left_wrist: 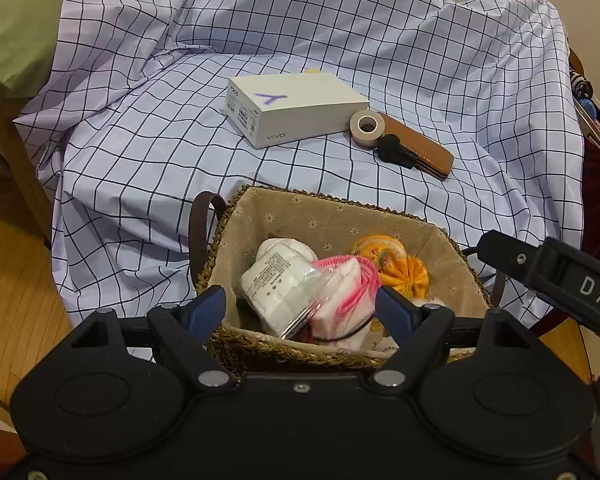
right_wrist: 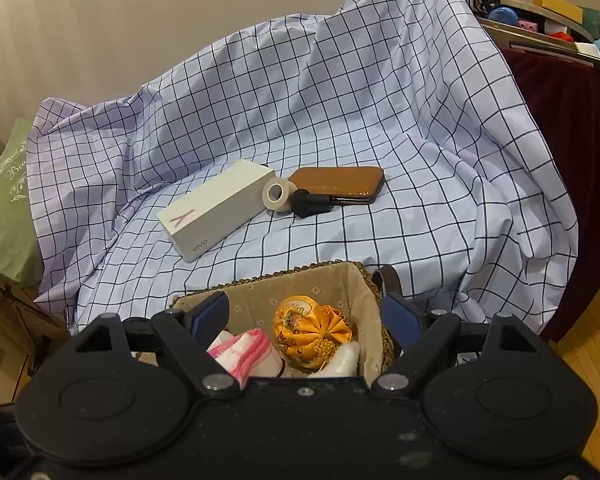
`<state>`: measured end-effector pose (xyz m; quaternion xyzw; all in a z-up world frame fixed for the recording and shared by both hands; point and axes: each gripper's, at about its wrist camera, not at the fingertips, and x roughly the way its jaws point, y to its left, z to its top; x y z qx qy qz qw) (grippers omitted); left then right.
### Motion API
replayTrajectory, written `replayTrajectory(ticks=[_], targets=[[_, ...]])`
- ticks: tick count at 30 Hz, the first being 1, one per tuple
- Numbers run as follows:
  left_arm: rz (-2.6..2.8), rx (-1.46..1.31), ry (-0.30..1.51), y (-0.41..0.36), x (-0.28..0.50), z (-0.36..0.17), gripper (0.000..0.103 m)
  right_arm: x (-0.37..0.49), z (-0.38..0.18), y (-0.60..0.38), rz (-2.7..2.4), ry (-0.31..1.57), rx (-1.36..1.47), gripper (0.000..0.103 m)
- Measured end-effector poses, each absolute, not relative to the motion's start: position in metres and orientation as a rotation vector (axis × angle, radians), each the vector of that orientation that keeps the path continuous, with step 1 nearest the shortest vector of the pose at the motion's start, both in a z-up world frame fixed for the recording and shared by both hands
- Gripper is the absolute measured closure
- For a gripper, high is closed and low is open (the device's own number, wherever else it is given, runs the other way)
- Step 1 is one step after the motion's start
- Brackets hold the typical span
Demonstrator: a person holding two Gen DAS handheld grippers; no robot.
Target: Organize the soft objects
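Your left gripper point(left_wrist: 300, 308) stands with its jaws apart over the woven basket point(left_wrist: 236, 208), the blue pads either side of a white packet in clear plastic point(left_wrist: 276, 284) and a pink-and-white cloth point(left_wrist: 348, 296); whether the right pad touches the cloth, you cannot tell from here; your right gripper point(right_wrist: 306, 316) also has its jaws spread, nothing pressed between them, above the same basket; an orange fabric pouch point(right_wrist: 312, 328) lies in the lined far corner. Beyond the basket, on the checked sheet point(left_wrist: 140, 140), a white box point(left_wrist: 296, 108) sits beside a tape roll point(left_wrist: 366, 126), a black object point(left_wrist: 394, 150) and a brown case point(left_wrist: 424, 148).
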<state>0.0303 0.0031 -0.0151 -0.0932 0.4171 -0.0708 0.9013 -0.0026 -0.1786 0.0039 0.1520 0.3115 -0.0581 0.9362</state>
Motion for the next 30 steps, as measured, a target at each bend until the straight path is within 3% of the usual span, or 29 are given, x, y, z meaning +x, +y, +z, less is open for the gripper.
replayTrajectory(ticks=[22, 26, 30], targets=[[-0.146, -0.188, 0.867, 0.0030, 0.0293, -0.0177, 0.024, -0.0005, -0.0014, -0.1799, -0.124, 0.675, 0.311, 0.019], [-0.155, -0.184, 0.869, 0.0019, 0.0291, -0.0182, 0.016, 0.0006, -0.0021, -0.1808, -0.124, 0.683, 0.313, 0.019], [-0.157, -0.170, 0.870, -0.0001, 0.0291, -0.0179, 0.015, 0.0012, -0.0033, -0.1819, -0.125, 0.690, 0.315, 0.019]])
